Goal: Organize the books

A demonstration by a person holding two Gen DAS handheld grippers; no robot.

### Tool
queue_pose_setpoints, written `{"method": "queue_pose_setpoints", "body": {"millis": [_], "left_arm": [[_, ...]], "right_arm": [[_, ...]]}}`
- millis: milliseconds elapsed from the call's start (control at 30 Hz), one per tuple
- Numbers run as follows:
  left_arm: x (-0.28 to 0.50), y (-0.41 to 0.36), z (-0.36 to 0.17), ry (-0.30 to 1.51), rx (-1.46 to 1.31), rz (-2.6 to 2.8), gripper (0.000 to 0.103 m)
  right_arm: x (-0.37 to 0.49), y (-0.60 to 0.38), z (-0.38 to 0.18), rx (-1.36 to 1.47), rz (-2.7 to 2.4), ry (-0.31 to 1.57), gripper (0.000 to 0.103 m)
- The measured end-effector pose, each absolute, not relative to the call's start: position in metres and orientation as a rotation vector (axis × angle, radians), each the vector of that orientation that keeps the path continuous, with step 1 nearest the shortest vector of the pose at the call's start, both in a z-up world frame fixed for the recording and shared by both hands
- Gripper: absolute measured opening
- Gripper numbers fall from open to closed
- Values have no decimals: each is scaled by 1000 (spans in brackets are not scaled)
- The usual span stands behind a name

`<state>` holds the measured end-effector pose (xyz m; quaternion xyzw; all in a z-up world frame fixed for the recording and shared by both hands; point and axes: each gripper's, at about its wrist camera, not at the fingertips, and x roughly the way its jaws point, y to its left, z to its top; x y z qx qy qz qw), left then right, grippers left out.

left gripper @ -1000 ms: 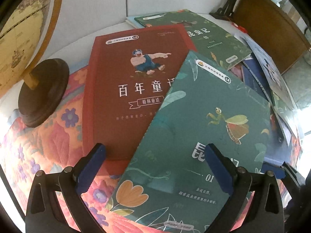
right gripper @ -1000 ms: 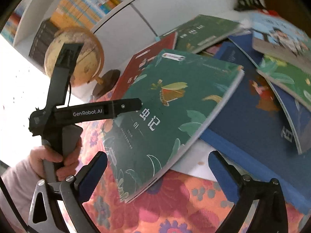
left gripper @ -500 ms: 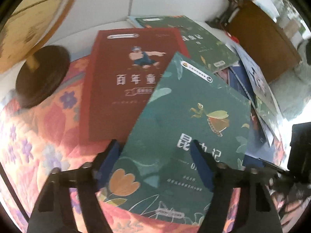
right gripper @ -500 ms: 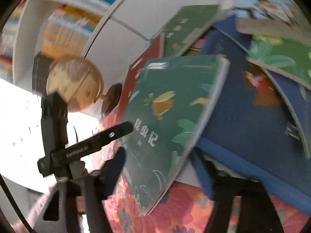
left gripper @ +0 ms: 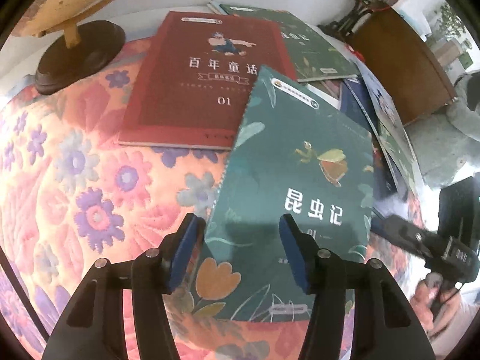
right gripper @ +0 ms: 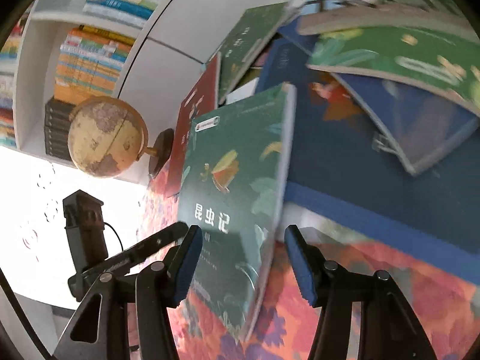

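Observation:
A green insect book lies tilted over the flowered cloth, its top corner on a red storybook. My left gripper is open, its fingers straddling the green book's near left edge without pinching it. In the right wrist view the same green book stands between the fingers of my right gripper, which is open around its lower right edge. The left gripper's arm shows at the left there.
A globe on a dark wooden base stands far left. More green and blue books lie piled to the right. A bookshelf is behind. A flowered cloth covers the table.
Both grippers have narrowed and moved in on the green book. The book has slid down and right, uncovering more of the red book.

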<state>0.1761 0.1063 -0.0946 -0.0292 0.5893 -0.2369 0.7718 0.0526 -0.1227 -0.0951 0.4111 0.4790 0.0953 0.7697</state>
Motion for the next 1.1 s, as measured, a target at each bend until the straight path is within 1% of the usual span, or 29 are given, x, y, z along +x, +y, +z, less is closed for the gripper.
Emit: {"method": "queue_pose_setpoints", "body": {"millis": [33, 67, 167, 233, 300, 333, 367, 433, 467, 500, 567, 600, 700, 833, 900, 933, 967, 1033, 1067, 1100], "left_arm": [[177, 105, -95, 1275, -62, -510, 54], [179, 101, -96, 1273, -59, -512, 55], [181, 92, -99, 1268, -61, -550, 55], [180, 89, -100, 1271, -79, -582, 55], [179, 89, -102, 1293, -166, -629, 55], [177, 88, -103, 1301, -196, -647, 52], [175, 85, -103, 1303, -210, -649, 52], [170, 81, -102, 1287, -185, -636, 52], [169, 82, -102, 1283, -192, -633, 52], [168, 86, -102, 1283, -224, -635, 52], [166, 91, -100, 1280, -290, -670, 52], [164, 92, -97, 1273, -314, -684, 52], [152, 85, -81, 1225, -320, -728, 52], [145, 70, -70, 1180, -268, -720, 52], [147, 63, -73, 1187, -237, -689, 43], [149, 60, -77, 1199, -227, -680, 34], [151, 53, -85, 1216, -206, -671, 30], [149, 51, -93, 1242, -181, -670, 29], [150, 47, -98, 1248, -163, -665, 24], [150, 46, -98, 1245, -157, -658, 23]], "right_arm": [[49, -124, -96, 901, 196, 1059, 58], [43, -126, -100, 909, 168, 1096, 61], [33, -127, -106, 940, 202, 1043, 62], [36, -122, -105, 907, 209, 1022, 66], [44, -109, -99, 831, 237, 1005, 86], [45, -103, -97, 795, 234, 1001, 88], [44, -96, -95, 744, 215, 994, 88], [39, -101, -97, 743, 193, 985, 76], [36, -107, -99, 777, 184, 985, 59], [30, -122, -105, 856, 169, 982, 38], [27, -134, -107, 891, 161, 981, 20], [26, -136, -101, 860, 167, 975, 16], [24, -133, -82, 806, 207, 956, 12], [28, -124, -75, 736, 178, 970, 8], [29, -127, -80, 730, 141, 990, 7], [29, -129, -83, 726, 126, 1001, 7], [29, -132, -87, 731, 121, 1009, 7], [29, -137, -93, 735, 108, 1022, 7], [29, -139, -96, 738, 104, 1025, 7], [30, -140, -96, 738, 102, 1026, 7]]}}
